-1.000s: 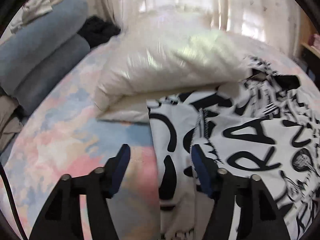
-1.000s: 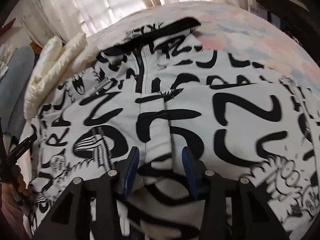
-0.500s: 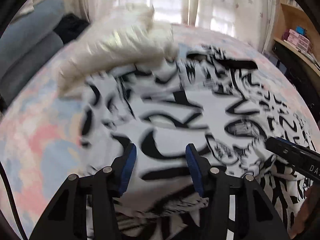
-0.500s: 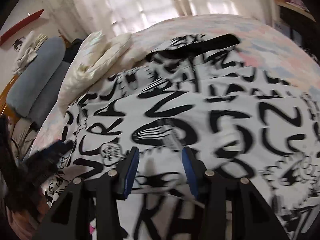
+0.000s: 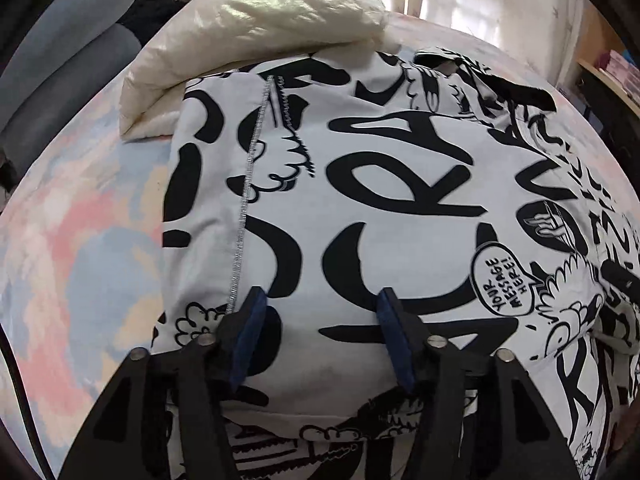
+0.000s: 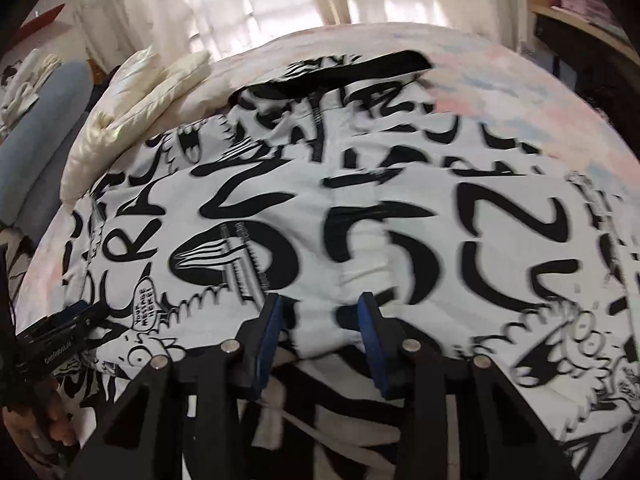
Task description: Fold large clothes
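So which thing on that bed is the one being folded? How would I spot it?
Start from the bed with the pastel pink-and-blue sheet. Spread over most of it, in front of the curtained window, lies a big white garment printed all over with bold black graffiti lettering and cartoon doodles. Its neighbour, the cream puffy jacket at its far edge, is plain and shiny with no print.

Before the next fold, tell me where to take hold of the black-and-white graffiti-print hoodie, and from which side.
Grip the black-and-white graffiti-print hoodie at its near edge, coming low from the person's side. In both wrist views that edge bulges up as a soft doubled roll facing the left gripper and right gripper, whose open jaws already straddle it. The far end lies flat against the cream padded jacket, leaving little to pinch.
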{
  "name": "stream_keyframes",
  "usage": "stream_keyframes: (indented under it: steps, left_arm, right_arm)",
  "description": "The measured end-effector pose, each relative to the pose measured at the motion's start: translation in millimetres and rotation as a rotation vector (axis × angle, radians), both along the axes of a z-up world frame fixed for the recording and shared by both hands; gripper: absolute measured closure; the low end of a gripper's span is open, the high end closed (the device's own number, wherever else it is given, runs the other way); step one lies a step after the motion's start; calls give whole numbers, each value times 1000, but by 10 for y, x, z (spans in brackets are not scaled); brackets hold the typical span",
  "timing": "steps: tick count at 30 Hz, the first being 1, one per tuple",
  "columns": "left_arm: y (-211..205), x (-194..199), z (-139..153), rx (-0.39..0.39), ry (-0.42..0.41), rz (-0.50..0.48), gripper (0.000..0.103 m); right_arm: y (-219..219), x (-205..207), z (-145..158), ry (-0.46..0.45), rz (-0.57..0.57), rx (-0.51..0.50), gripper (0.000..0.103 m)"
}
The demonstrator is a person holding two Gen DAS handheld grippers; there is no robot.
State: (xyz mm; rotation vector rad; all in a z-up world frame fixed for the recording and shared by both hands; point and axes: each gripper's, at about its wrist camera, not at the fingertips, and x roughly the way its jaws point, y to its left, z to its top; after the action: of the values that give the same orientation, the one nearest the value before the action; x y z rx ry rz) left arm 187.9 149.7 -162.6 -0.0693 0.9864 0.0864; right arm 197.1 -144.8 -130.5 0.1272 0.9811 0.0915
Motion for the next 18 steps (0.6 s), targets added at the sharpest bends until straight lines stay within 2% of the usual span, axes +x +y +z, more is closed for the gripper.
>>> stream_keyframes:
  steps: [3, 7, 11, 18]
  left_arm:
    - [-20, 0, 40, 0, 5, -6, 38]
    - [-52, -78, 151, -1, 9, -14, 37]
    - [-50, -271, 330, -7, -19, -3, 26]
    - [-9, -692, 699, -33, -69, 23, 25]
  right_arm:
    - [-99, -55, 14, 17, -23, 47, 62]
    - [-163, -139, 39, 37, -39, 104, 62]
    - [-178, -299, 154, 18, -46, 160, 62]
    - [-182, -685, 446, -40, -52, 213, 56]
